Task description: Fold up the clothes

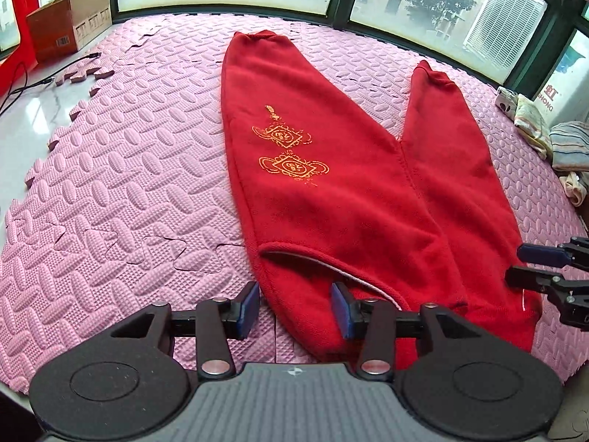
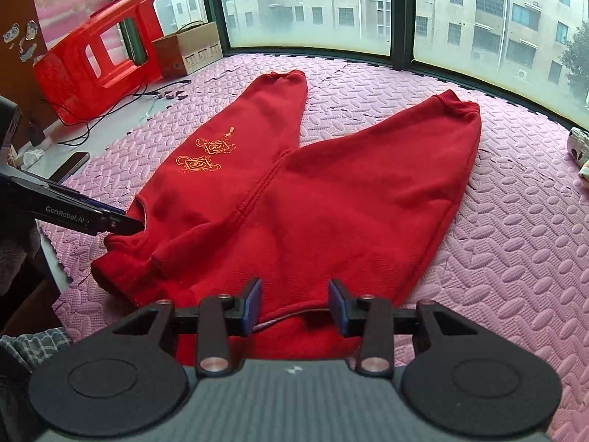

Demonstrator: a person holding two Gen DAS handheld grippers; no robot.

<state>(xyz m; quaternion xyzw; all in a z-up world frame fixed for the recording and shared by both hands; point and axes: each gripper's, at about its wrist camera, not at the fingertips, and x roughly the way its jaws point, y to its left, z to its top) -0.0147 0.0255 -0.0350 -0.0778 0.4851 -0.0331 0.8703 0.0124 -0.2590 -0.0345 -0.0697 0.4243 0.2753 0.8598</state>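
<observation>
Red trousers (image 1: 331, 184) with gold embroidery on one leg lie flat on the pink foam mat (image 1: 129, 165), legs spread toward the window. My left gripper (image 1: 298, 307) is over the waistband's left corner, where the waist opening gapes. Cloth lies between its blue pads, which stand apart and do not press it. In the right wrist view the trousers (image 2: 331, 191) fill the middle, and the left gripper (image 2: 125, 221) reaches that corner from the left. My right gripper (image 2: 294, 304) hangs open over the waistband's right part. It also shows at the edge of the left wrist view, right gripper (image 1: 530, 267), fingers apart.
A cardboard box (image 1: 70, 22) and a tipped red plastic stool (image 2: 99, 51) stand at the back left by the window. Black cables (image 1: 36, 81) and a phone (image 2: 71, 165) lie on the white floor left of the mat. Other clothes (image 1: 552, 136) are piled at the right.
</observation>
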